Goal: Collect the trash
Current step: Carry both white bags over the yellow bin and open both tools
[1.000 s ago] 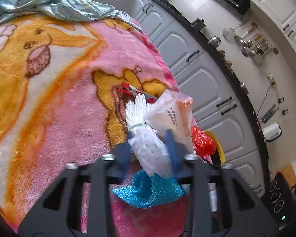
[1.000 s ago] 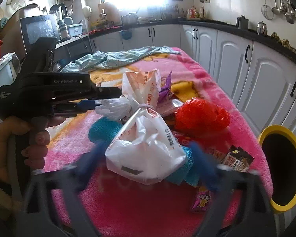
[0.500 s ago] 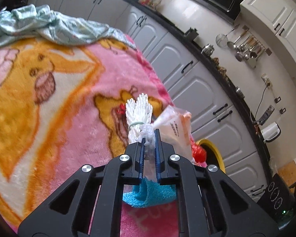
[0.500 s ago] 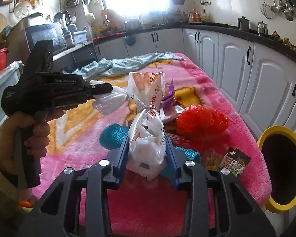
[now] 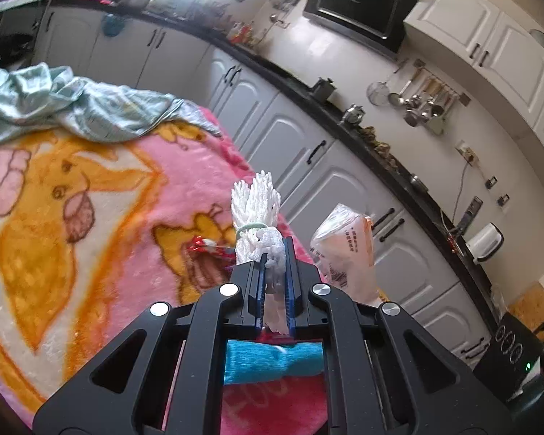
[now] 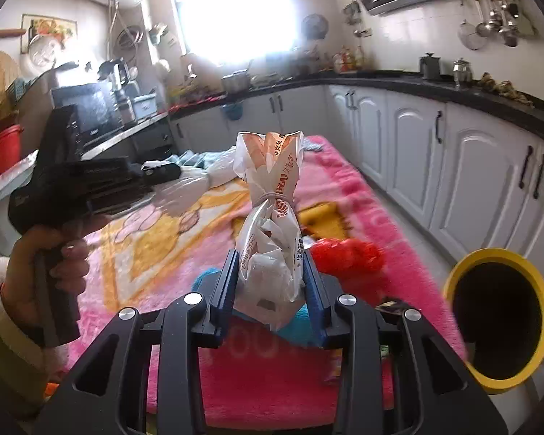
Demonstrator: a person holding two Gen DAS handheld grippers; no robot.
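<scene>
My left gripper [image 5: 274, 253] is shut on a white net bag [image 5: 257, 214] tied with a band, held up above the pink blanket [image 5: 90, 217]. My right gripper [image 6: 270, 264] is shut on a tied white and orange plastic bag [image 6: 272, 217], also lifted; that bag shows in the left wrist view [image 5: 344, 250]. The left gripper with its white bag shows in the right wrist view [image 6: 177, 185]. A yellow-rimmed bin [image 6: 500, 326] stands open at the table's right edge. A red net bag [image 6: 348, 253], a teal scrubber [image 5: 272, 362] and a red wrapper [image 5: 206, 246] lie on the blanket.
A pale green cloth [image 5: 72, 108] lies crumpled at the blanket's far end. White cabinets [image 6: 471, 170] with a dark counter run along the right. A small dark wrapper [image 6: 391, 306] lies near the bin.
Both grippers closed on their bags and lifted them off the blanket. The views have risen and tilted up toward the kitchen.
</scene>
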